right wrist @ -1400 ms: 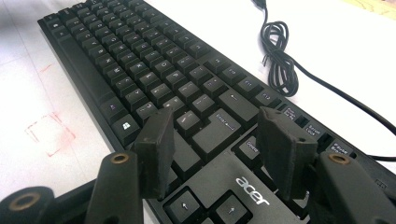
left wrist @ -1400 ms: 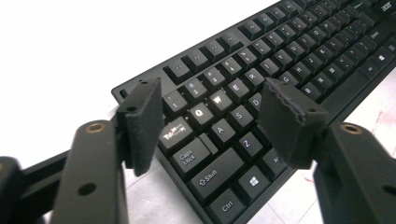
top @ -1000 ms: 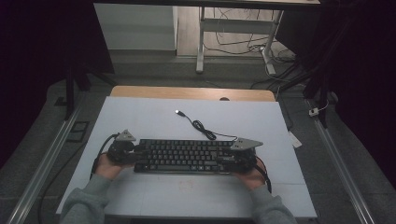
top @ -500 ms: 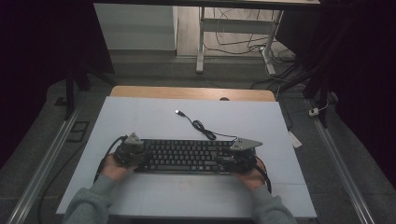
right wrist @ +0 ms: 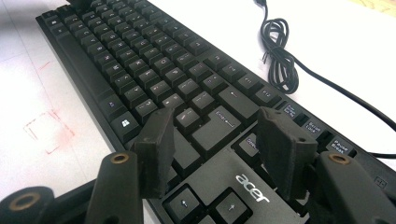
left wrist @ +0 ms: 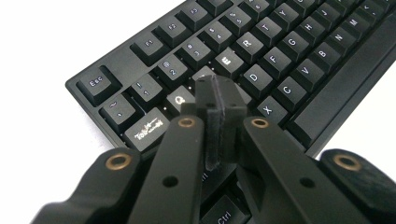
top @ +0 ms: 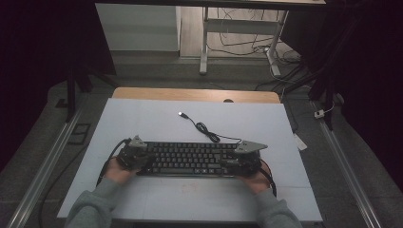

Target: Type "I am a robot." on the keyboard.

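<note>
black keyboard [top: 190, 158] lying flat near the front of the white worktop [top: 142, 118], long side running left to right. thin black cable [top: 209, 132] leaving its back edge, bunched in a small coil just behind it, then trailing toward the far side and ending in a plug [top: 181, 114] on bare worktop. left gripper [top: 134, 154] held in the left hand [top: 119, 170] at the keyboard's left end; right gripper [top: 243, 159] held in the right hand [top: 256, 180] at the right end; grey sleeves [top: 95, 209] entering from the bottom edge. in the left gripper view, fingers [left wrist: 219, 107] closed pad to pad with nothing between them, tips poised over the keys beside q and e, contact with the keys impossible to tell. in the right gripper view, fingers [right wrist: 156, 144] spread wide apart, holding nothing, set over the enter key and the arrow keys near the acer logo [right wrist: 252, 187], coil of cable lying just beyond the top row. faint red marks [right wrist: 49, 130] on the worktop in front of the keyboard. wooden strip [top: 190, 94] along the worktop's far edge.
</note>
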Demonstrator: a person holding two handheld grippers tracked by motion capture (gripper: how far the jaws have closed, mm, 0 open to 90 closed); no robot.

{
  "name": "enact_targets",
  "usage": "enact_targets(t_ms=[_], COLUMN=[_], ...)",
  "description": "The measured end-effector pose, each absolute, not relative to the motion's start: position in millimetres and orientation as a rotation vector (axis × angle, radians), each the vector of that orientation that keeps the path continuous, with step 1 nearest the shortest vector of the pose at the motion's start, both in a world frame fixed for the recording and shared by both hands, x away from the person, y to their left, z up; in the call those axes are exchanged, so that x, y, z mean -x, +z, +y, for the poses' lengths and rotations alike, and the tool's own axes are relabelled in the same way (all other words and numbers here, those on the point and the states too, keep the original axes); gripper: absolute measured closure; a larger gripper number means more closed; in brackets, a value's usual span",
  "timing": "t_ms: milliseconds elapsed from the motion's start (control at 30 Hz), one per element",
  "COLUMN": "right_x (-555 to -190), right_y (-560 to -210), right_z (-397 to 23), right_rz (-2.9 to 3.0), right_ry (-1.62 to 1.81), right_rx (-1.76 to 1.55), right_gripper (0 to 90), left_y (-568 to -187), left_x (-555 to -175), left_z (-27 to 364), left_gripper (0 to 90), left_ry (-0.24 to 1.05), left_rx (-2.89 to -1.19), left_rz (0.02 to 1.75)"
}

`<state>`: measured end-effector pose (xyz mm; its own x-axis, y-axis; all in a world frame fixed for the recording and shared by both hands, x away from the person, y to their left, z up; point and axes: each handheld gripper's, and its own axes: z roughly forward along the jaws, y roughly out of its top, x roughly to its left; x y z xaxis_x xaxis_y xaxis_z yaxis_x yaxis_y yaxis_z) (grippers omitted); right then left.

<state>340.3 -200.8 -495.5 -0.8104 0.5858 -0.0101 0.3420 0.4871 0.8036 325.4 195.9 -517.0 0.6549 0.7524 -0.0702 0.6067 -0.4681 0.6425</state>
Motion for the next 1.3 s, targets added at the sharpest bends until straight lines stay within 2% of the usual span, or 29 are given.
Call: enact_targets(t_ms=[433, 700, 833, 933, 1100, 1300], right_x=[-340.1, -340.5, -340.1, -339.9, -340.5, -341.0], right_y=[-495.1, -494.8, -494.3, -494.2, -494.5, -493.6], right_z=[-200.8, -202.0, -202.3, -202.4, -203.3, -205.5], right_rz=[2.452, 2.449, 2.447, 2.447, 2.442, 2.433], right_ry=[1.23, 1.235, 1.237, 1.238, 1.243, 1.248], right_rx=[-0.785, -0.793, -0.792, -0.793, -0.792, -0.799], right_gripper=[47.3, 47.3, 47.2, 47.3, 47.2, 47.0], left_y=[-518.7, -509.5, -506.2, -503.7, -502.0, -500.4], left_x=[-325.7, -322.1, -321.0, -320.1, -320.7, -321.3], left_z=[192.5, 203.3, 208.4, 211.2, 216.0, 218.8], left_gripper=[89.0, 86.7, 75.5, 61.2, 42.3, 36.7], left_ry=[0.335, 0.317, 0.295, 0.308, 0.318, 0.305], left_rx=[-2.258, -2.149, -2.085, -2.047, -2.02, -2.015], left_rz=[1.042, 1.036, 1.043, 1.067, 1.121, 1.129])
